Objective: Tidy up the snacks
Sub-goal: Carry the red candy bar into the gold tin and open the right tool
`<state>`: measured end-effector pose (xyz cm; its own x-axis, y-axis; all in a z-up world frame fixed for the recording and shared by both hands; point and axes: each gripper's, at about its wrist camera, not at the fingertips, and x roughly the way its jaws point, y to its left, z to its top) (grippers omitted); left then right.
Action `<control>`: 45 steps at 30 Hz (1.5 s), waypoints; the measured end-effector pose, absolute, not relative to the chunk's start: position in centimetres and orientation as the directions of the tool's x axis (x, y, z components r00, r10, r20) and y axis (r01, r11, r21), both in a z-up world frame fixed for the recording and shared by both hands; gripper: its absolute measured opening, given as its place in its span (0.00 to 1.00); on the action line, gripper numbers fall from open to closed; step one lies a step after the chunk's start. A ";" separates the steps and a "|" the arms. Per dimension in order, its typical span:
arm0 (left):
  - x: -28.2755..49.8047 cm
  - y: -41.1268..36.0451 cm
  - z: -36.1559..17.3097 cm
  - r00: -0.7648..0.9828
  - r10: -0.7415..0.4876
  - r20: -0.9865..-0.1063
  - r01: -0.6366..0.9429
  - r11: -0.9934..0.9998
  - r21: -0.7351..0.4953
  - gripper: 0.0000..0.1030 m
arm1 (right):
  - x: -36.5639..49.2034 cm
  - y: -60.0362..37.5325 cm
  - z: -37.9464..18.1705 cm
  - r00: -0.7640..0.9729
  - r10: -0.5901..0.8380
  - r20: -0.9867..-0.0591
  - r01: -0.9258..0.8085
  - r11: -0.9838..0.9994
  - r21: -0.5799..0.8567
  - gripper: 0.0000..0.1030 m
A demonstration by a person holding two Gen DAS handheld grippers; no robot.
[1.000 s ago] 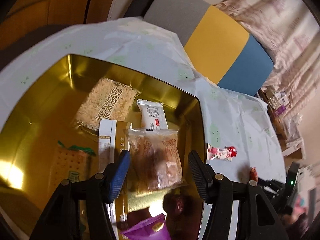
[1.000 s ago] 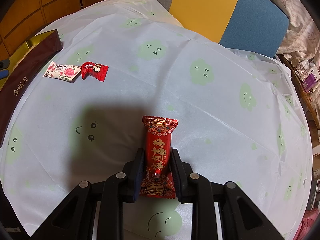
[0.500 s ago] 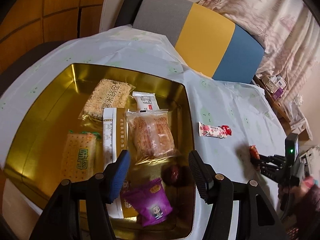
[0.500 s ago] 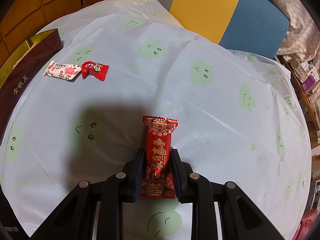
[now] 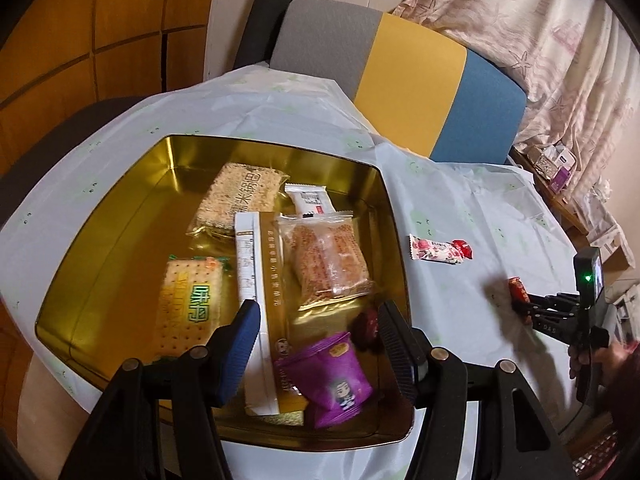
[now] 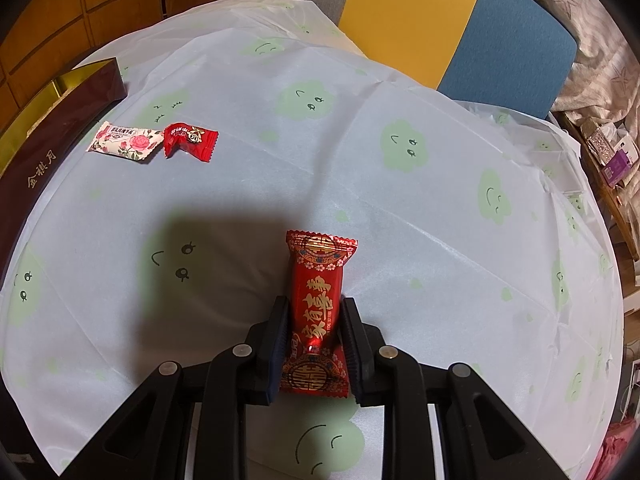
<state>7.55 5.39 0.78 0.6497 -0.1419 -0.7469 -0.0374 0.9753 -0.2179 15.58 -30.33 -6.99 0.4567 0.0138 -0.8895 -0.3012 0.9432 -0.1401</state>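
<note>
**A:** A long red snack packet (image 6: 316,312) lies lengthwise between the pads of the right gripper (image 6: 313,344), its long axis running straight ahead along the fingers, its crimped far end jutting out past the tips over the cloud-print tablecloth (image 6: 440,200).

**B:** Gripped, or only straddled?

**A:** Gripped, by the look of it: the jaws stand narrow and both pads press the packet's sides at its lower half (the near crimp flares out behind them). The packet appears to rest on or just above the cloth; I cannot tell which.

**B:** And where must it go?

**A:** Probably the gold tin (image 6: 60,88), which sits well off to the left of those jaws and ahead of them, only its dark outer wall showing from there. Two small candies, a rose-print candy (image 6: 122,140) and a red candy (image 6: 190,138), lie between the jaws and the tin, touching end to end.

**B:** The other hand?

**A:** The left gripper (image 5: 318,342) hangs above the tin's near side, jaws about half open with nothing pinched; a purple packet (image 5: 332,376) lies in the tin beneath the gap. It is nearer the tin, but the right holds the packet.
</note>
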 end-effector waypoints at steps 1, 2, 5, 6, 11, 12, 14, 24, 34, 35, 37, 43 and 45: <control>7.5 5.5 0.8 0.652 -0.139 -0.745 -0.039 0.976 -0.216 0.60 | 15.6 -30.3 -7.0 0.456 0.013 -0.890 -0.300 0.944 -0.140 0.24; 7.4 5.7 0.7 0.654 -0.136 -0.744 -0.040 0.976 -0.213 0.60 | 15.6 -30.3 -7.0 0.456 0.011 -0.890 -0.297 0.945 -0.141 0.24; 7.2 5.9 0.6 0.659 -0.129 -0.741 -0.042 0.977 -0.207 0.60 | 15.7 -30.2 -6.9 0.454 -0.002 -0.891 -0.287 0.946 -0.149 0.24; 7.1 6.1 0.6 0.661 -0.125 -0.740 -0.044 0.978 -0.204 0.60 | 15.8 -30.1 -6.9 0.453 -0.006 -0.891 -0.284 0.947 -0.151 0.24; 6.7 6.5 0.4 0.670 -0.113 -0.733 -0.053 0.979 -0.199 0.60 | 16.1 -29.8 -6.9 0.450 -0.031 -0.892 -0.247 0.956 -0.158 0.24; 6.7 6.7 0.3 0.673 -0.109 -0.732 -0.057 0.979 -0.198 0.60 | 16.1 -29.7 -6.9 0.450 -0.037 -0.892 -0.241 0.957 -0.160 0.24; 6.6 7.1 0.2 0.677 -0.101 -0.729 -0.065 0.978 -0.197 0.60 | 16.2 -29.5 -6.9 0.449 -0.051 -0.892 -0.222 0.961 -0.166 0.23; 6.2 9.3 -0.3 0.696 -0.090 -0.712 -0.110 0.967 -0.230 0.60 | 16.4 -28.8 -6.9 0.458 -0.123 -0.881 -0.070 0.982 -0.173 0.22; 6.3 11.1 -0.3 0.712 -0.055 -0.700 -0.162 0.957 -0.240 0.60 | 17.4 -25.6 -3.3 0.459 0.003 -0.889 -0.102 0.994 -0.049 0.21; 6.3 11.2 -0.4 0.712 -0.053 -0.700 -0.166 0.956 -0.240 0.60 | 17.4 -24.5 -2.5 0.473 0.030 -0.880 -0.131 0.991 -0.037 0.21; 6.4 11.3 -0.4 0.714 -0.048 -0.698 -0.169 0.956 -0.239 0.60 | 17.4 -22.2 -1.0 0.496 0.087 -0.864 -0.193 0.981 -0.012 0.21; 6.5 11.6 -0.6 0.716 -0.034 -0.697 -0.178 0.957 -0.230 0.60 | 17.6 -14.2 2.2 0.502 0.267 -0.823 -0.380 0.923 0.068 0.21; 6.5 11.7 -0.6 0.715 -0.030 -0.698 -0.183 0.956 -0.229 0.60 | 17.9 -11.8 2.7 0.489 0.311 -0.815 -0.432 0.898 0.083 0.21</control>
<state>6.53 11.73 -0.62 0.7154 -0.0303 -0.6981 -0.1831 0.9560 -0.2291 17.88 -11.81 2.72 0.4890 0.3106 -0.8151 -0.4316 0.8982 0.0833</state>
